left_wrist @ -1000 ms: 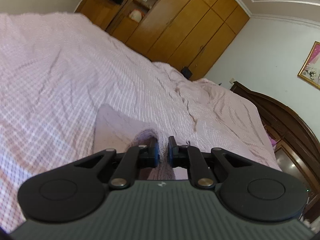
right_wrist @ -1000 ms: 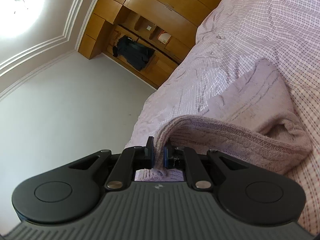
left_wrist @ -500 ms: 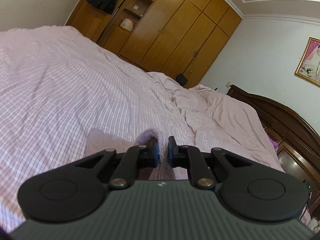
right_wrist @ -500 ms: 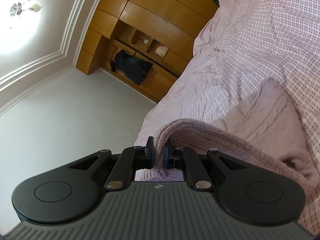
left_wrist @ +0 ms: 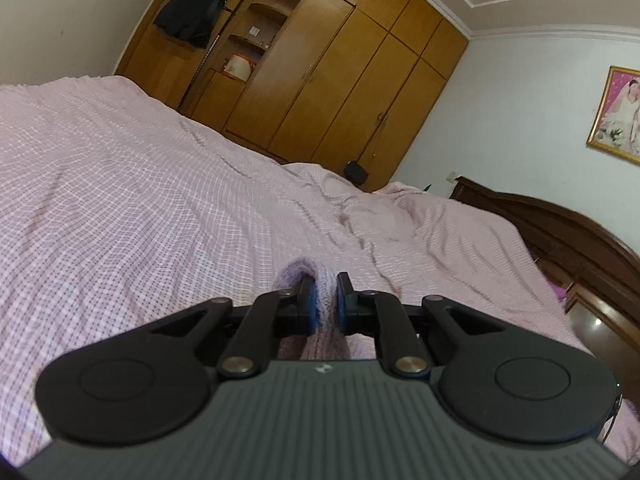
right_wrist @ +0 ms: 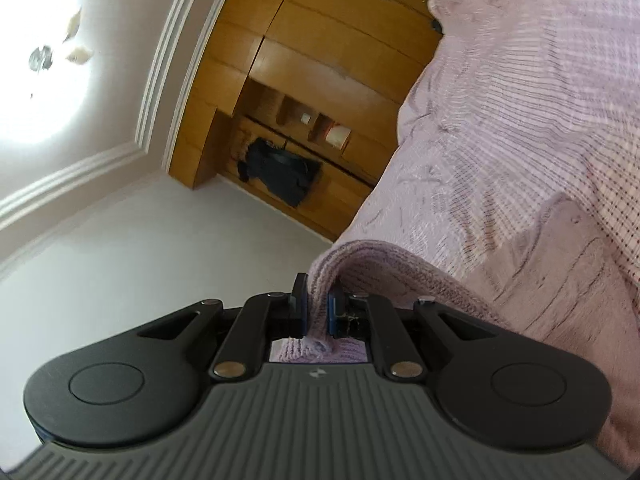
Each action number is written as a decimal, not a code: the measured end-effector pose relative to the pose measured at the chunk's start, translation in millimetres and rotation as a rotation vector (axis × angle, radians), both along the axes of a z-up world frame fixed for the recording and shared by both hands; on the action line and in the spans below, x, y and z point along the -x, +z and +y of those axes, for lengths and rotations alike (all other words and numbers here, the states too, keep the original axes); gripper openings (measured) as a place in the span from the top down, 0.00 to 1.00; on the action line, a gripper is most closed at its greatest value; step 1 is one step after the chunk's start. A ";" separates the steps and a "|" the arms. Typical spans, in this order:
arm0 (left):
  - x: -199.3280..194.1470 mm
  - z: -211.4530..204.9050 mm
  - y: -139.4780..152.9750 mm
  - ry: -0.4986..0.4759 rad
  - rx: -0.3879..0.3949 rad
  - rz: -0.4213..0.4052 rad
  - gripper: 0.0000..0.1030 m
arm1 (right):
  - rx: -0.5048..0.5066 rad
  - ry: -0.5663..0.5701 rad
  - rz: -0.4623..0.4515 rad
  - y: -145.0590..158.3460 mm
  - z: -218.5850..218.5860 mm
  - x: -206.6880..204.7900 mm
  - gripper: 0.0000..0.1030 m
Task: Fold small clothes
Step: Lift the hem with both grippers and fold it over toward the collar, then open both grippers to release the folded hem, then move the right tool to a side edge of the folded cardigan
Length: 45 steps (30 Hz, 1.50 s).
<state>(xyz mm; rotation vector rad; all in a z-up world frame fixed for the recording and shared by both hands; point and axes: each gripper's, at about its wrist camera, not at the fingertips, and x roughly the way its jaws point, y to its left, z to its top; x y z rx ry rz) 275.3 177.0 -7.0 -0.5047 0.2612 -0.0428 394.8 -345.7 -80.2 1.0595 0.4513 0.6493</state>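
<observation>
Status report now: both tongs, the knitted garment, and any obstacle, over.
Left tongs shut on lilac knitted garment. Right tongs shut on its edge too. Garment partly lifted off checked bedspread. Nothing in the way.

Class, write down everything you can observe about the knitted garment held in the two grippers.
The knitted garment is pale lilac-pink, soft and woolly, with a ribbed edge. The right gripper is shut on that edge, and the left gripper pinches another bunched fold. From the right grip it drapes down toward the checked pink bedspread. Its full shape is hidden.
</observation>
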 end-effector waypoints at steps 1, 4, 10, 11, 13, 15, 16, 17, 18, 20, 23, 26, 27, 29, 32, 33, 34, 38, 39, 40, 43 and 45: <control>-5.2 4.1 -2.7 0.007 0.001 0.005 0.89 | 0.007 -0.005 0.012 -3.7 -1.3 -7.0 0.90; -15.2 18.9 -13.5 0.036 0.022 0.024 0.89 | 0.059 -0.027 0.009 -8.9 -7.3 -24.9 0.90; -34.8 46.8 -66.1 0.158 0.104 0.250 0.78 | 0.101 -0.092 0.148 -42.2 -15.1 -51.6 0.66; -34.5 51.1 -75.3 0.181 0.117 0.276 0.73 | 0.101 -0.107 0.188 -48.2 -16.0 -52.7 0.53; -31.3 57.2 -82.9 0.197 0.138 0.296 0.70 | 0.069 -0.129 0.178 -52.8 -19.3 -50.4 0.38; -24.9 61.6 -82.9 0.201 0.164 0.293 0.65 | 0.064 -0.134 0.152 -46.4 -21.3 -50.2 0.30; -21.7 61.4 -80.4 0.202 0.166 0.286 0.60 | 0.069 -0.136 0.137 -42.3 -21.5 -49.8 0.29; -17.3 61.2 -77.8 0.205 0.162 0.279 0.54 | 0.069 -0.131 0.116 -38.4 -21.9 -49.4 0.29; -12.7 59.3 -74.3 0.202 0.150 0.275 0.52 | 0.071 -0.125 0.103 -36.2 -21.0 -48.3 0.29; -1.3 55.2 -69.0 0.189 0.120 0.274 0.46 | 0.090 -0.111 0.100 -33.5 -17.5 -47.2 0.29; 11.6 47.3 -61.5 0.161 0.074 0.277 0.38 | 0.152 -0.081 0.110 -32.3 -7.0 -44.2 0.29; 19.7 33.9 -56.1 0.118 0.001 0.279 0.28 | 0.219 -0.047 0.133 -33.0 -0.3 -37.2 0.29; 17.9 26.5 -55.2 0.108 -0.026 0.278 0.28 | 0.246 -0.034 0.138 -32.2 2.0 -35.3 0.29; 15.7 10.2 -51.2 0.112 -0.091 0.255 0.29 | 0.297 -0.013 0.128 -30.1 1.9 -28.7 0.29; 1.5 -3.4 -43.5 0.023 -0.149 0.232 0.34 | 0.324 0.006 0.127 -30.1 -0.5 -19.9 0.29; -7.2 -6.4 -42.6 -0.003 -0.154 0.236 0.34 | 0.318 0.009 0.130 -30.1 -0.6 -17.8 0.29; -20.2 -9.7 -43.6 -0.032 -0.156 0.258 0.34 | 0.312 0.009 0.131 -30.8 -0.3 -18.3 0.29; -67.1 -17.9 -61.0 -0.058 -0.206 0.379 0.33 | 0.307 0.012 0.132 -30.5 3.5 -21.5 0.29; -73.0 -18.8 -63.9 -0.050 -0.216 0.388 0.33 | 0.315 0.016 0.131 -29.9 4.3 -22.8 0.29; -78.1 -18.1 -66.4 -0.039 -0.219 0.392 0.33 | 0.323 0.019 0.128 -27.8 5.9 -22.6 0.29; -84.4 -7.0 -68.0 0.026 -0.213 0.388 0.33 | 0.351 0.028 0.120 -26.5 9.5 -24.9 0.29; -80.0 4.2 -65.1 0.059 -0.175 0.353 0.32 | 0.356 0.028 0.126 -27.7 11.2 -24.5 0.29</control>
